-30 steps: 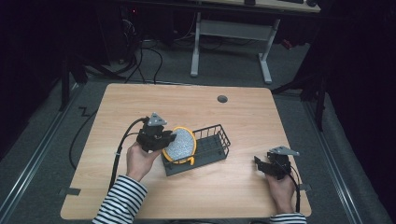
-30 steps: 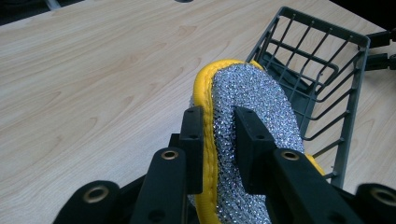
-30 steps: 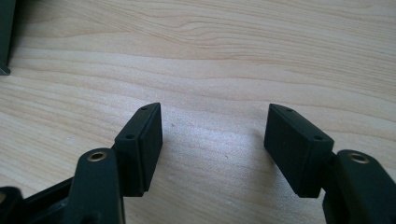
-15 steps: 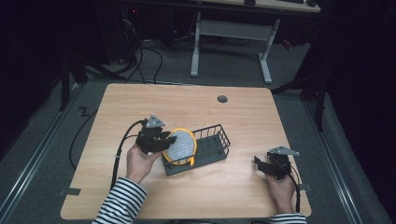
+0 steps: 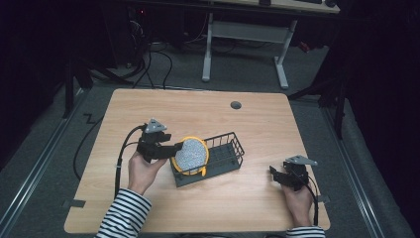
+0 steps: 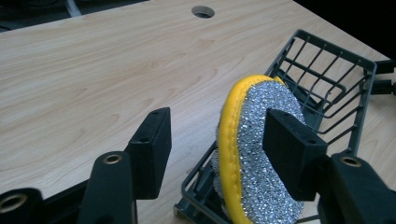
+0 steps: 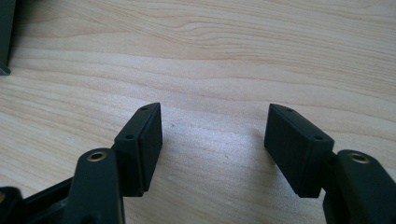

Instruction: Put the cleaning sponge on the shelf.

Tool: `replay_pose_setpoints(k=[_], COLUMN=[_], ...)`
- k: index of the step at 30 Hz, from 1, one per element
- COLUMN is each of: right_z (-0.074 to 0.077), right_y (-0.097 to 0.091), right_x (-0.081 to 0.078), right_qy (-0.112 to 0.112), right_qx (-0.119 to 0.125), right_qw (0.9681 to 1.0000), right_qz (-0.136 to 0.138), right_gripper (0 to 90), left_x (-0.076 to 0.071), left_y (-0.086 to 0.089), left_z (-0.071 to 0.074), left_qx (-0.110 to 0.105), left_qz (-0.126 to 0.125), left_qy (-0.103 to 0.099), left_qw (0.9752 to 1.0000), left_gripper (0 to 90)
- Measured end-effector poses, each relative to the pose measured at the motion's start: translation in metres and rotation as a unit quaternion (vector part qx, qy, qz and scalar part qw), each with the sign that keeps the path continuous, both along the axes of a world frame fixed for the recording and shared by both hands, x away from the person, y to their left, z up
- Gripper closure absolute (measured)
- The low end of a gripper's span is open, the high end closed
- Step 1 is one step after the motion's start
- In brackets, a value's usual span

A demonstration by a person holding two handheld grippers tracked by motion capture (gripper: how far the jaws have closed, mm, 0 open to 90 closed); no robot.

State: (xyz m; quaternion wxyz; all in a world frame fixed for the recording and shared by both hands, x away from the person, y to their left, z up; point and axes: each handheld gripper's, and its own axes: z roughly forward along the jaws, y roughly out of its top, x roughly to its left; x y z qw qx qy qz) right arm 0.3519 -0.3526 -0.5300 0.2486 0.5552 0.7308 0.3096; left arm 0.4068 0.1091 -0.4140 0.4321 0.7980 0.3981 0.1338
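Observation:
A round scouring pad (image 5: 192,154) with a silver face and a yellow rim stands on edge in the near end of a dark wire basket (image 5: 233,144) at the table's middle. My left gripper (image 5: 174,148) is open around it. In the left gripper view the scouring pad (image 6: 261,154) rests against one jaw, the other jaw stands well clear of it, and the basket (image 6: 327,79) runs away behind. My right gripper (image 5: 275,173) lies near the table's right front, open, with bare wood between the jaws of the right gripper (image 7: 212,126).
The wooden table (image 5: 198,109) has a round cable hole (image 5: 236,105) near its far edge, and that hole (image 6: 202,11) is at the top of the left gripper view. A black cable trails from the left gripper off the table's left side. A desk frame stands on the floor beyond.
The scouring pad and my left gripper have sunk slightly toward the basket's near end. The right gripper has not moved.

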Motion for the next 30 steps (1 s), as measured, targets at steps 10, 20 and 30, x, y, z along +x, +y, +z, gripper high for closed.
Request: replay_pose_setpoints(k=[10,20,30], right_z=[0.000,0.000,0.000], right_y=[0.000,0.000,0.000], right_x=[0.000,0.000,0.000], right_qy=[0.000,0.000,0.000], right_qx=[0.000,0.000,-0.001], right_qw=[1.0000,1.0000,1.0000], right_qz=[0.000,0.000,0.000], right_gripper=[37.2,37.1,37.1], left_x=[0.001,-0.002,-0.008], left_y=[0.024,0.048,0.070], left_z=[0.007,0.009,0.006], left_qx=[-0.018,-0.026,-0.031], left_qz=[0.022,0.050,0.076], left_qy=[-0.004,-0.009,-0.008], left_qw=[0.9996,0.9984,0.9966], left_gripper=[42.0,41.0,40.5])
